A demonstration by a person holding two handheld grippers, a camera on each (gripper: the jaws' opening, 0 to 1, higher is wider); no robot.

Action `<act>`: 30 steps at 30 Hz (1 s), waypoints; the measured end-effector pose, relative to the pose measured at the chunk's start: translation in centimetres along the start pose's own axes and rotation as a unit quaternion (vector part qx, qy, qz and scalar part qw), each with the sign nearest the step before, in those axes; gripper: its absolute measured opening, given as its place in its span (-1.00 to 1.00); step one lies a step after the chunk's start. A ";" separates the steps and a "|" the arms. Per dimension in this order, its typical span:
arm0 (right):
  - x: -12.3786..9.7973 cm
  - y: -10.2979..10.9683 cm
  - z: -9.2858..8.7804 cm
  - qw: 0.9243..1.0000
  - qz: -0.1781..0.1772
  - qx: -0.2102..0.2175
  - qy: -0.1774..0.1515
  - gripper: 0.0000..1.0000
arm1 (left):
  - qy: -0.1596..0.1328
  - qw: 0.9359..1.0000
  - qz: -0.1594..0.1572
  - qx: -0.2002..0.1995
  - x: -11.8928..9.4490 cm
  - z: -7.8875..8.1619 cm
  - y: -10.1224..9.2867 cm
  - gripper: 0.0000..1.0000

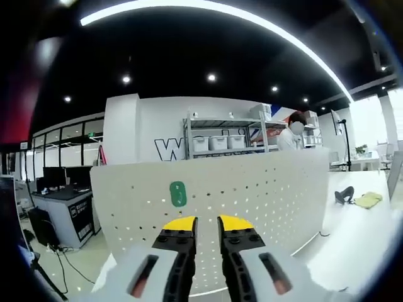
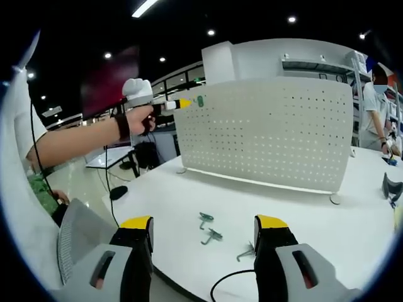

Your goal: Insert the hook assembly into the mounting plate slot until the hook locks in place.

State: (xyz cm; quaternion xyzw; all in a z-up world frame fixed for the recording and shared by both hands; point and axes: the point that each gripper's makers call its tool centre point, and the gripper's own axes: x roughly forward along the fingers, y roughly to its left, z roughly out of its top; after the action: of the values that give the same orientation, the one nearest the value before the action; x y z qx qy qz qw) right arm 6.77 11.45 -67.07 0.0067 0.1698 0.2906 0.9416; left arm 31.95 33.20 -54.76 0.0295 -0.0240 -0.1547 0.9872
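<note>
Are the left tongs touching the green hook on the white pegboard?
Cannot tell. In the right gripper view the left tongs tips sit right beside the green hook on the white perforated pegboard, too small to resolve contact.

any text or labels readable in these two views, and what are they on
"W": big dark letter on the white back wall, left gripper view; the letters after it are hidden by the shelf rack.
Signs on the dark cabinet under the desk: too small to read.
Green hook on the pegboard: no legible marking.

I can read a big letter W [image 1: 168,150] on the white wall [image 1: 151,126]; the rest is hidden.
</note>
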 end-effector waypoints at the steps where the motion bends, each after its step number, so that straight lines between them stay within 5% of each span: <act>1: 0.0 0.0 0.0 1.000 0.001 0.000 -0.001 0.31 | 0.003 1.000 -0.008 0.001 -0.3 -0.4 -0.6 -0.71; 14: 0.2 -0.4 0.2 1.000 0.014 0.004 -0.013 0.31 | 0.048 0.996 -0.081 0.001 -2.2 -4.2 -5.6 -0.62; 30: 0.7 -1.1 0.0 0.999 0.027 0.015 -0.014 0.31 | 0.124 0.973 -0.192 0.026 -4.4 -9.3 -9.4 -0.50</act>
State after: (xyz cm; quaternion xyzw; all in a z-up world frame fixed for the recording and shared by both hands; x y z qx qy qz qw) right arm 7.96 10.90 -67.47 0.0296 0.1608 0.3132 0.9355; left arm 25.41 26.06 -64.79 0.0778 0.1007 -0.3357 0.9333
